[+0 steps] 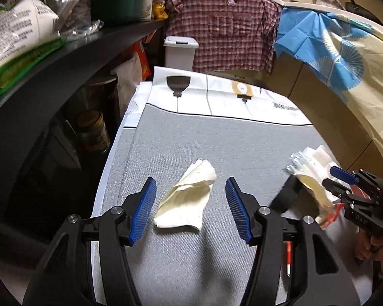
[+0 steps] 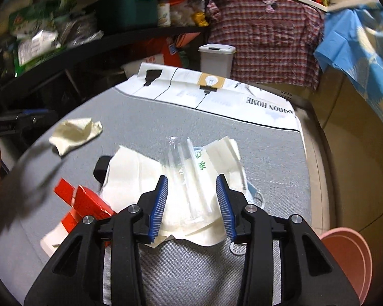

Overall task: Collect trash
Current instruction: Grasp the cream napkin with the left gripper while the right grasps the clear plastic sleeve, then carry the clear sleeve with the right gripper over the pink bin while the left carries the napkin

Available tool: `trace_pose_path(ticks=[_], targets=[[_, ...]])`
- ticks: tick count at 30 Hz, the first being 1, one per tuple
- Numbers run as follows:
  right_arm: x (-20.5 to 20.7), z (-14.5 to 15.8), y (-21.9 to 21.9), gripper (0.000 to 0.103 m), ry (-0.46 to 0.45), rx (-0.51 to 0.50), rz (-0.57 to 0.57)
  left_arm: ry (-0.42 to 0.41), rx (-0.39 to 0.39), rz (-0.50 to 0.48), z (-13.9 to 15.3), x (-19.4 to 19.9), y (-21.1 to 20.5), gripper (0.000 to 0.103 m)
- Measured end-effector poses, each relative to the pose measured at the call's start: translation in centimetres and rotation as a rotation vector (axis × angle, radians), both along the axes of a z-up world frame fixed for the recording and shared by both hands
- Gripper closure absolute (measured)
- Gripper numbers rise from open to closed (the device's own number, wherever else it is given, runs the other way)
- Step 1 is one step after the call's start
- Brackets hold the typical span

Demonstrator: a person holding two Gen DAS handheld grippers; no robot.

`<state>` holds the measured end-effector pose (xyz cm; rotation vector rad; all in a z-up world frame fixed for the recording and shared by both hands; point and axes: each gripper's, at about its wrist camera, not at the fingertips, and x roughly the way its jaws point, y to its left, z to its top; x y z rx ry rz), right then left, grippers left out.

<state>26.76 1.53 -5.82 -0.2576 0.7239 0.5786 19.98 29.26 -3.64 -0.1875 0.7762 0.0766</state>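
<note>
In the left wrist view, the left gripper is hovering low over the grey mat with its jaws released and spread wide. A crumpled cream tissue is lying on the mat in the lower centre of the frame, sitting between the two blue pads but touching neither. At the right edge the right gripper is coming in over a heap of trash; it is partly cut off by the frame, and a person's hand is showing only in part below it.

In the right wrist view, the right gripper is standing with its jaws apart over that heap, which is filling the centre of the frame: white paper napkins, a clear plastic wrapper and a strip with green print. The paper is lying between and under the pads; whether the pads are pressing on it is hard to tell, though a gap is showing on each side. A red and white carton is lying at lower left, just beside the heap. A black object is peeking out from under the napkins, mostly hidden. The cream tissue is lying well apart at middle left. A blurred grey streak is smearing the left side of the frame. A white lidded bin is standing beyond the mat at upper centre, and a pink basin is cut off at lower right.
</note>
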Motion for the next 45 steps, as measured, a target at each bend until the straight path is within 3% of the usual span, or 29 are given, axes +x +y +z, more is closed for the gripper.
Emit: trace_pose_path(ticks=[9, 12, 16, 17, 19, 25, 31, 45], targets=[[0.3, -1.0, 0.5, 0.063, 0.03, -0.027, 0.026, 0.053, -0.008, 0.015, -1.9, 1.9, 0.6, 0.047], [0.2, -1.0, 0.5, 0.072, 0.049, -0.026, 0.038, 0.08, 0.008, 0.003, -2.5, 2.3, 0.1, 0.048], [0.0, -1.1, 0.5, 0.088, 0.056, -0.024, 0.051, 0.099, 0.019, -0.008, -2.7, 2.5, -0.2, 0.064], [-0.1, -1.0, 0.5, 0.089, 0.056, -0.022, 0.054, 0.101, 0.025, -0.006, -2.7, 2.5, -0.2, 0.065], [-0.4, -0.8, 0.3, 0.092, 0.05, -0.015, 0.054, 0.108, 0.031, -0.006, -2.7, 2.5, -0.3, 0.081], [-0.9, 0.3, -0.6, 0.095, 0.047, 0.028, 0.043, 0.12, 0.051, -0.012, -2.6, 2.2, -0.6, 0.098], [-1.3, 1.7, -1.7, 0.096, 0.045, 0.067, 0.028, 0.105, 0.081, -0.025, -1.6, 1.1, -1.7, 0.101], [-3.7, 5.2, -4.8, 0.096, -0.001, 0.128, -0.039, 0.003, 0.069, -0.026, 2.8, -2.7, -4.7, 0.101]])
